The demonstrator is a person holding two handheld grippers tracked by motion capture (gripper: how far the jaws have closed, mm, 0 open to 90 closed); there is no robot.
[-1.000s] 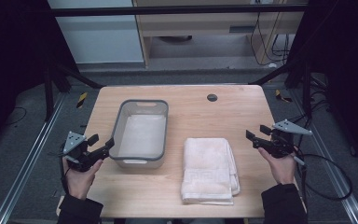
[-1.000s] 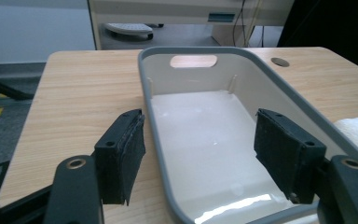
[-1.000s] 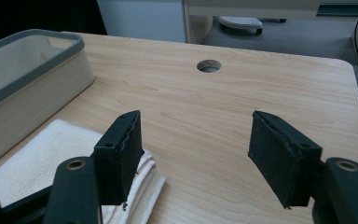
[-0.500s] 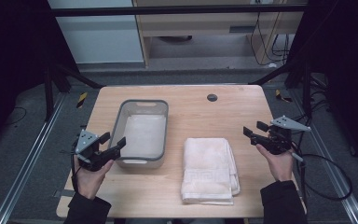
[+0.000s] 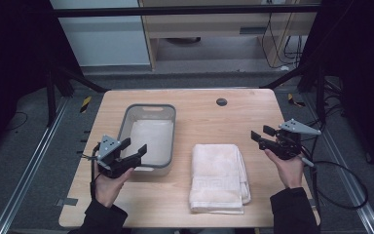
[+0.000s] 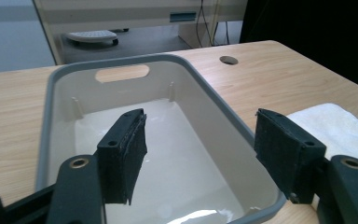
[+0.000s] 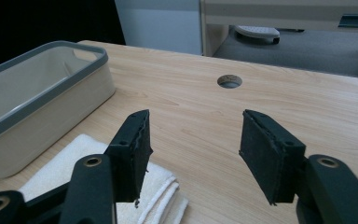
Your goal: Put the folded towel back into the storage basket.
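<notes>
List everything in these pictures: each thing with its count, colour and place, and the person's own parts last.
tub: one, cream with a grey rim, nothing inside, left half of the table.
folded towel: one, white, on the table right of the tub, near the front edge.
table: one, light wood, centre of the high view.
cable hole: one, dark and round, in the table top near its far edge.
rails: two, metal, on the grey floor at either side of the table.
cabinet: one, beige, beyond the table.
left gripper: one, black, jaws open with nothing between them, at the tub's near left corner.
right gripper: one, black, jaws have just been closing but stand open with nothing between them, right of the towel.
</notes>
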